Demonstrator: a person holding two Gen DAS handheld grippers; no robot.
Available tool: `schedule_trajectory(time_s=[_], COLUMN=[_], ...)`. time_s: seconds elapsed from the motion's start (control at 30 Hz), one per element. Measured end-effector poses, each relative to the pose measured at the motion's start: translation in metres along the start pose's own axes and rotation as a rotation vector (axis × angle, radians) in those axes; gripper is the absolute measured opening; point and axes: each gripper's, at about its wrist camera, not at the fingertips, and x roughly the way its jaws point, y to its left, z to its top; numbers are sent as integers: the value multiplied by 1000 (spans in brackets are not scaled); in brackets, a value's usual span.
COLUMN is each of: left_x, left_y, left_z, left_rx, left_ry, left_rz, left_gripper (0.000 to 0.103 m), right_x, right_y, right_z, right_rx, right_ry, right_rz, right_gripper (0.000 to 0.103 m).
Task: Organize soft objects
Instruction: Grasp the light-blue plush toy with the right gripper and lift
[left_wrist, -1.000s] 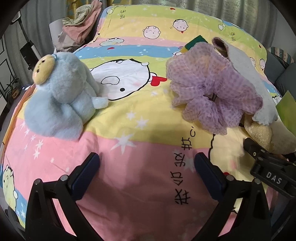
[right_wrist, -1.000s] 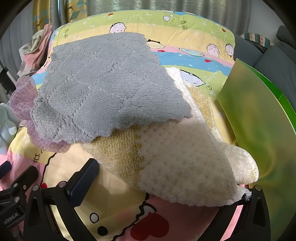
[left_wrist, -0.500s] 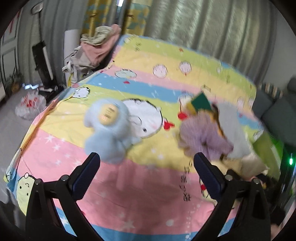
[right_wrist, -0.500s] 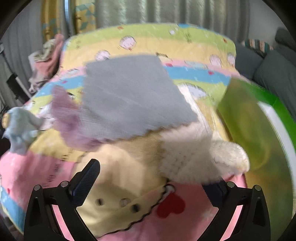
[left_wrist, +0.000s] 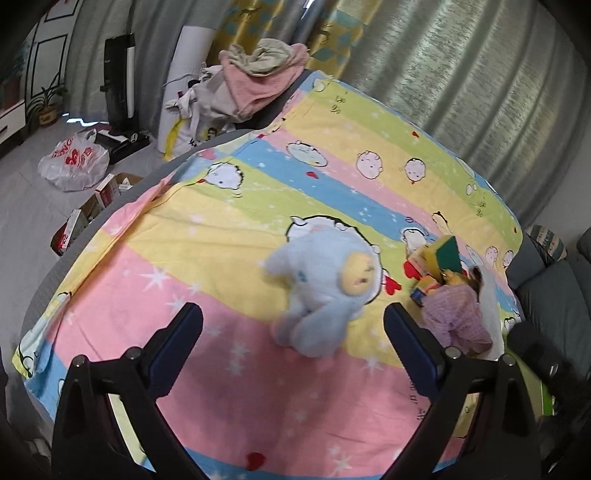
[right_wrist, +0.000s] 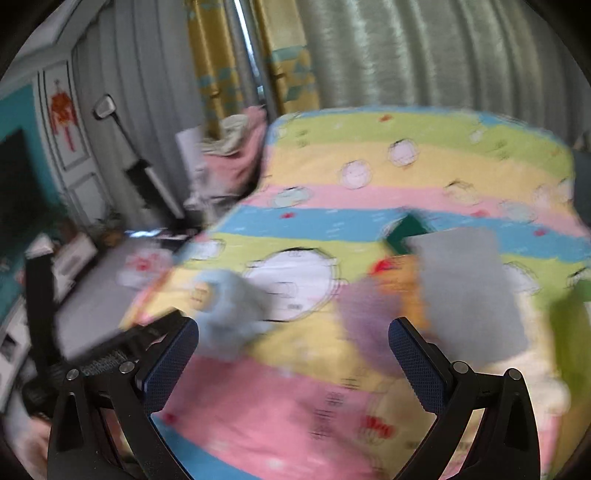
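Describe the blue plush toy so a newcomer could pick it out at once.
Start from the striped cartoon-print bedspread covering the bed. Near its middle, beside a big white cartoon face, lies the pale blue furry plush animal. Unlike the lilac checked scrunchie and grey cloth alongside, it has a round yellow patch.

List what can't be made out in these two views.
- Right wrist view: motion blur smears the blue plush toy, purple scrunchie and grey cloth.
- Left wrist view: the cloth is largely hidden behind the scrunchie; the sponge is too small to read.
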Motion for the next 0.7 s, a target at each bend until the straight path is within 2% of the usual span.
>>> schedule_trajectory(time_s=[0.07,0.17,0.23,0.33,0.47,0.53,0.57,0.63,0.7], left_x=[4,9,17,27,43,51,55,61,66], left_y=[7,17,22,24,20,15,13,11,9], left_z=[-1,1,3,5,3,3,3,3,2], left_rx=[1,-18,-37,-55,-66,-57,-55,-66,-85], left_ry=[17,37,62,95,160,181,182,190,165], left_rz=[5,-21,-56,-119,-210,-214,-209,-229,-248], left_gripper=[92,91,89,85,78,72,64,59,53], right_x=[17,37,52,77,109,124,131,145,154], right_y=[8,20,20,17,14,17,18,18,16], right_z=[6,12,14,17,19,20,19,16,12], right_rx=[2,-6,22,76,142,154,155,152,160], right_ry=[43,116,172,243,327,363,374,397,403], right_rz=[30,123,178,237,294,313,307,299,315], right_gripper=[103,103,92,82,81,81,81,81,81])
